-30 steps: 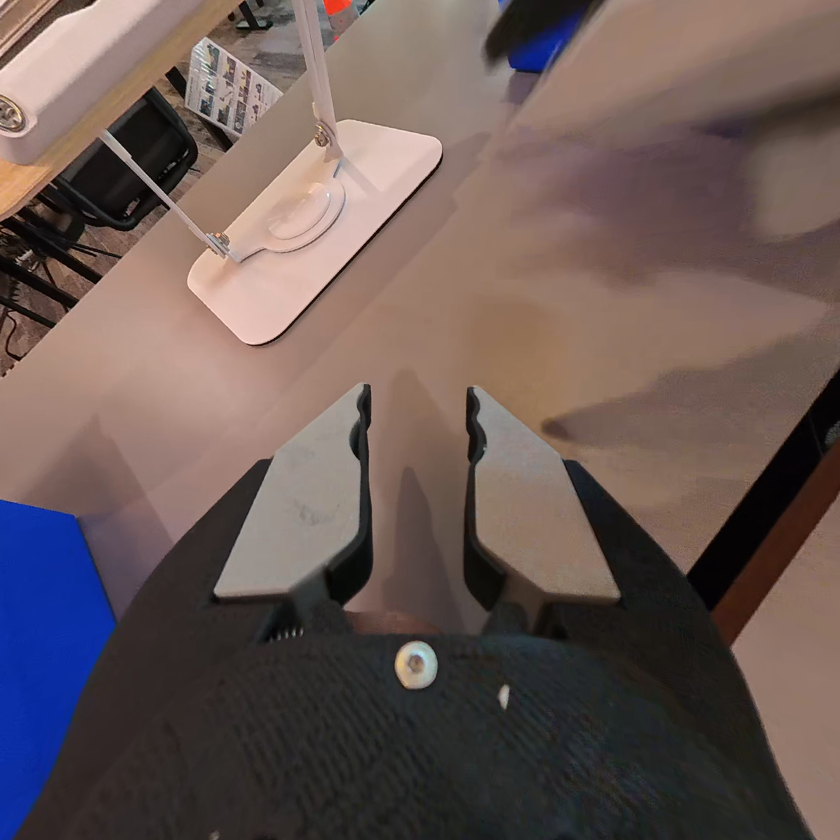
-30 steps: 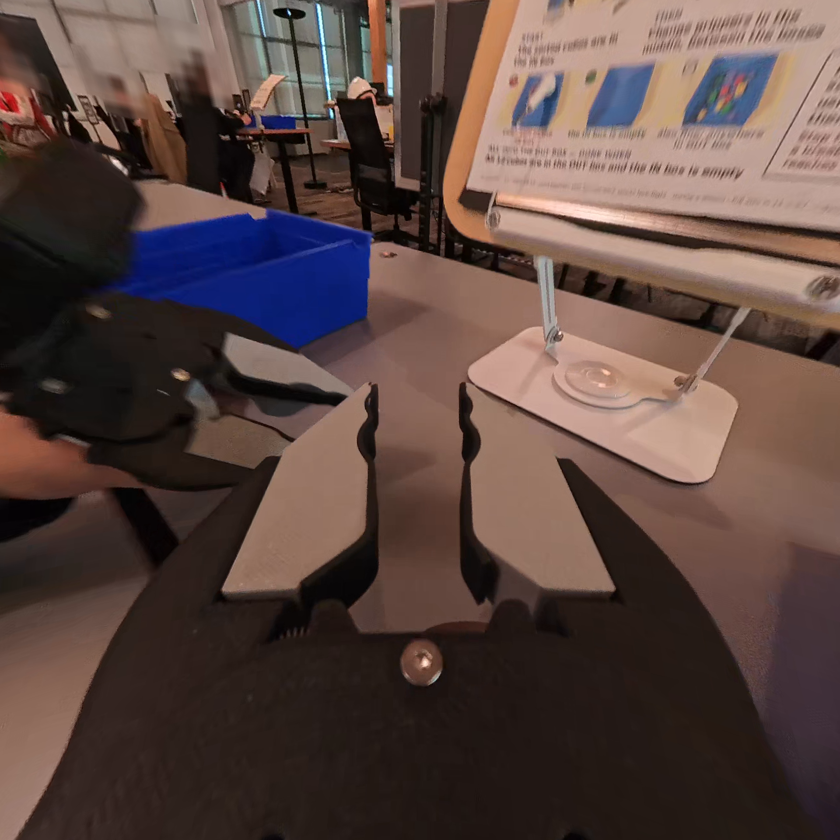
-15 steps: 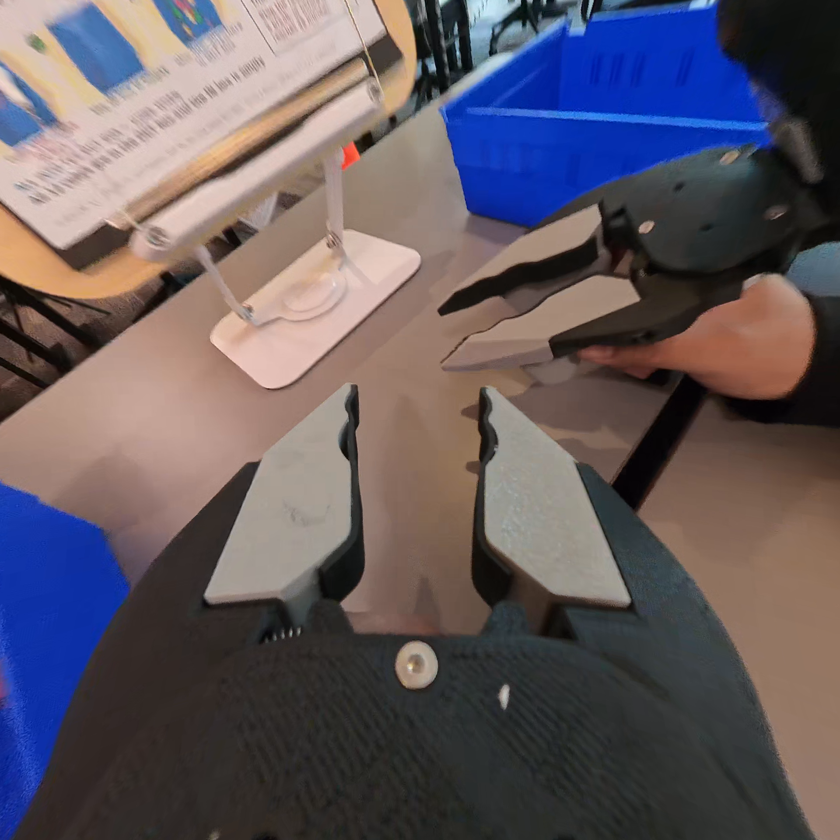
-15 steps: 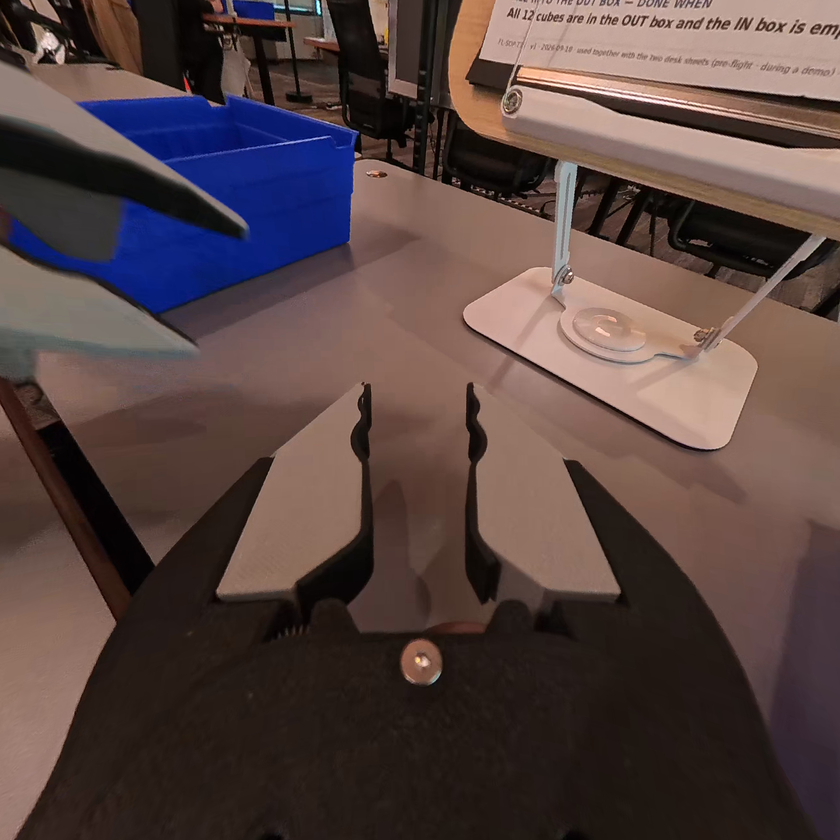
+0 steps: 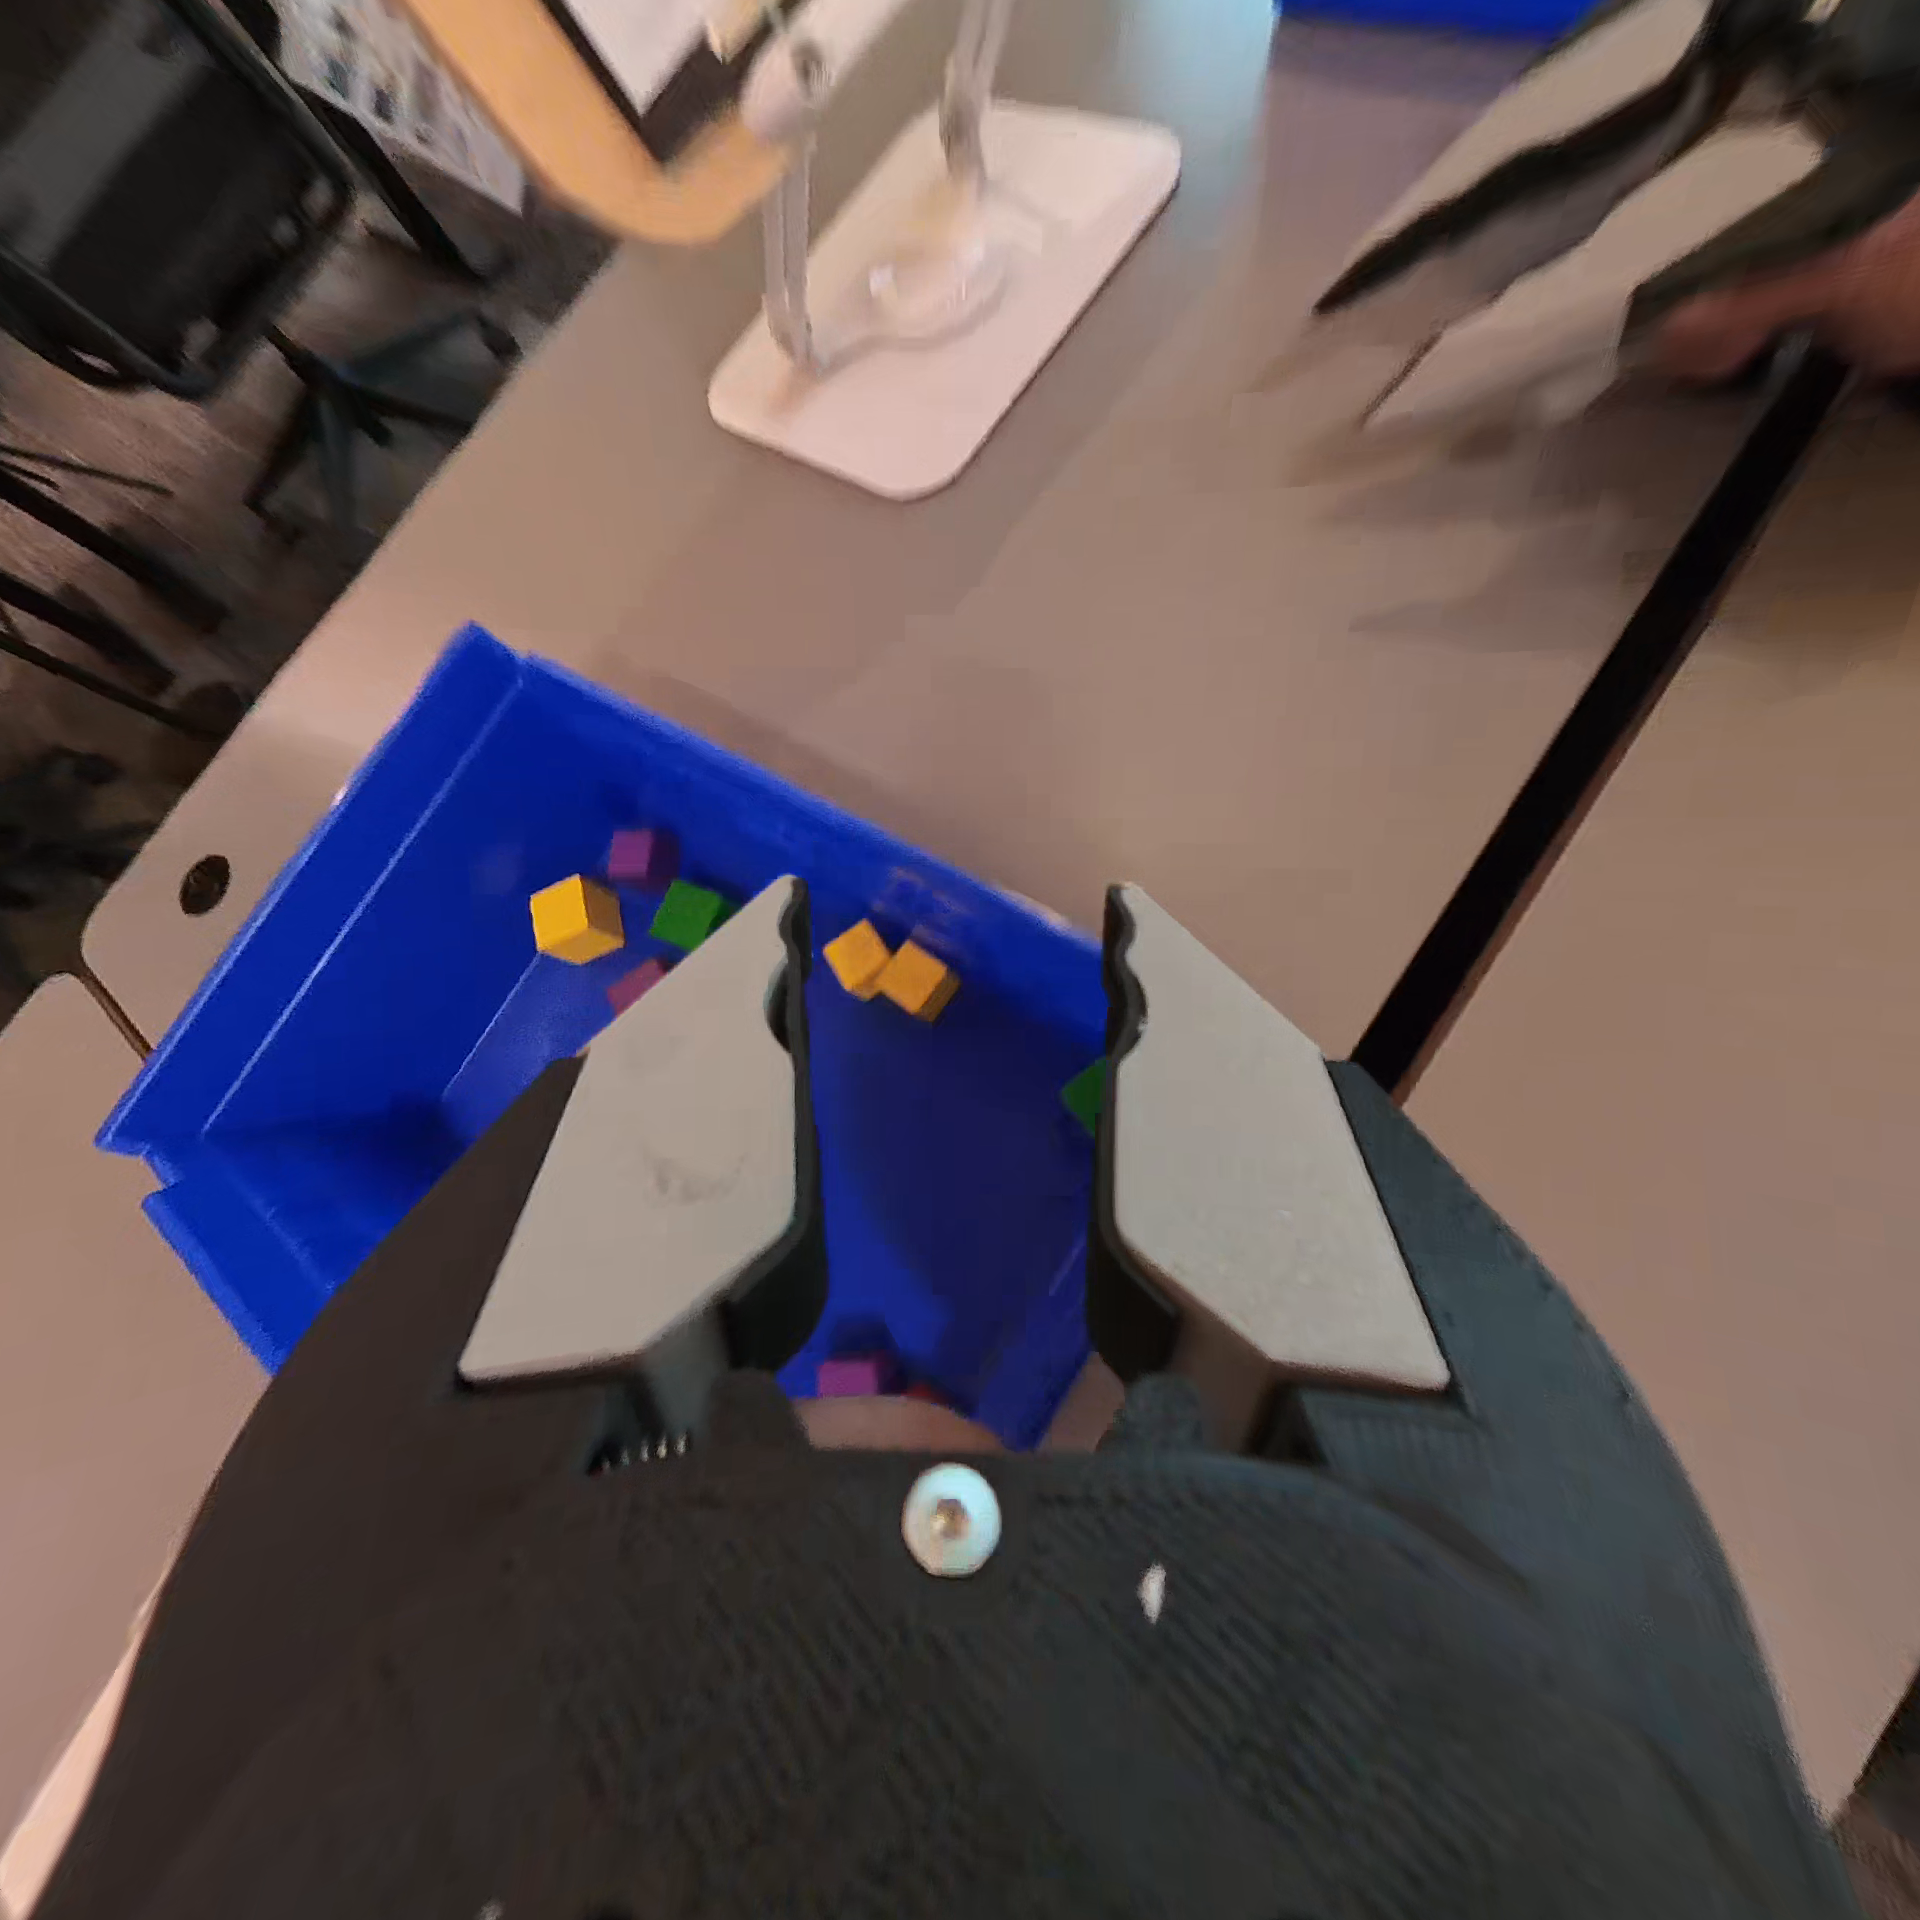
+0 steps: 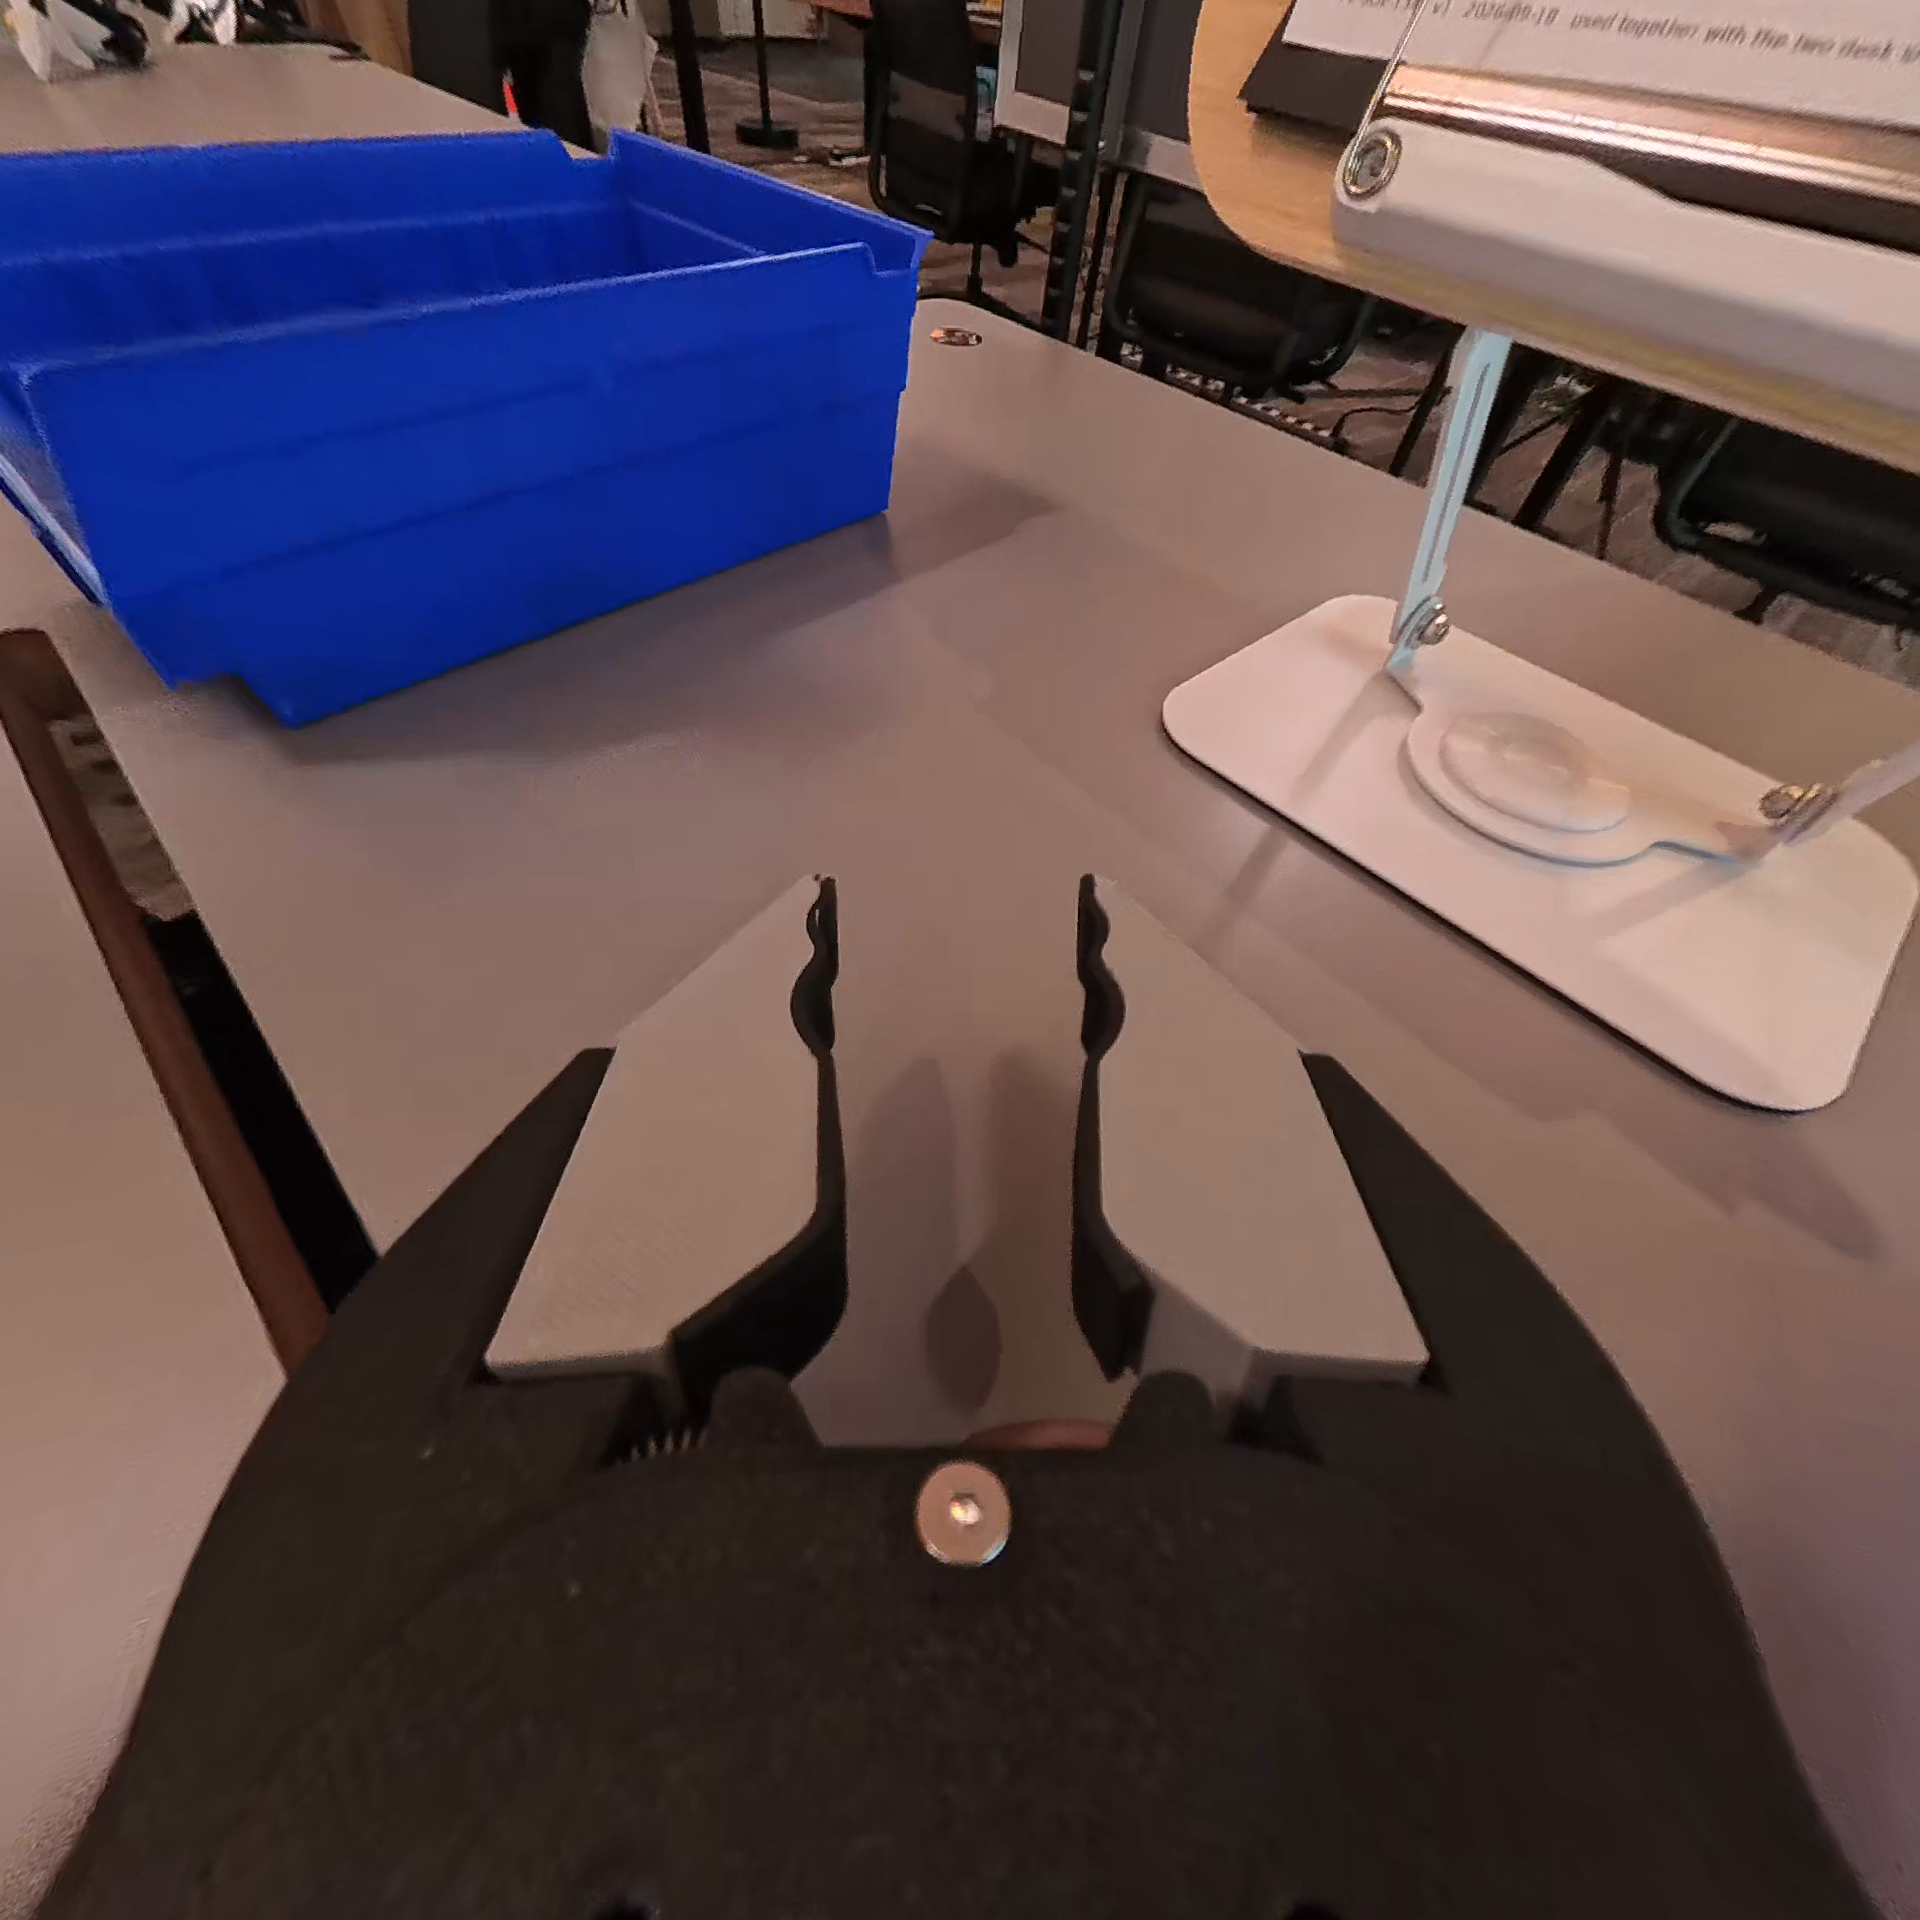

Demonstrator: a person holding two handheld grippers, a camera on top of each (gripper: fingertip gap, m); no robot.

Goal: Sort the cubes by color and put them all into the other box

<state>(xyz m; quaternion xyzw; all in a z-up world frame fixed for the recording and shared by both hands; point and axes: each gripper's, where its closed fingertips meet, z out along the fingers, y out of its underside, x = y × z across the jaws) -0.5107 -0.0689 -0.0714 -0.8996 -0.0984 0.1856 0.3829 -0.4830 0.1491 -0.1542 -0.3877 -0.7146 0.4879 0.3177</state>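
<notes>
- Directly below the left gripper (image 5: pixel 951 935), a blue box (image 5: pixel 343 997) holding the cubes was seen on the grey table (image 5: pixel 1039 623); the two fingers stood well apart, with nothing between them.
- Between the fingertips, two yellow cubes (image 5: pixel 888 966) lay touching each other on the box floor.
- To the left of the left finger, another yellow cube (image 5: pixel 575 916), a green cube (image 5: pixel 686 912) and a purple cube (image 5: pixel 639 854) were grouped near together; a second purple cube (image 5: pixel 636 982) was partly hidden by that finger.
- At the inner edge of the right finger, a second green cube (image 5: pixel 1086 1091) was only partly visible.
- Close to the gripper body, a further purple cube (image 5: pixel 852 1377) was glimpsed, with something red beside it that could not be made out.
- Ahead of the left gripper, a white stand base (image 5: pixel 935 312) rested on the table; at the far right, the other gripper was blurred.
- Ahead and to the left of the right gripper (image 6: pixel 956 894), the other blue box (image 6: pixel 468 416) sat on the table, with no cubes visible in the part of its inside that showed.
- The right gripper's fingers were held apart over bare table, gripping nothing.
- Ahead and to its right, the stand base (image 6: pixel 1558 883) was seen under a tilted board (image 6: pixel 1299 156).
</notes>
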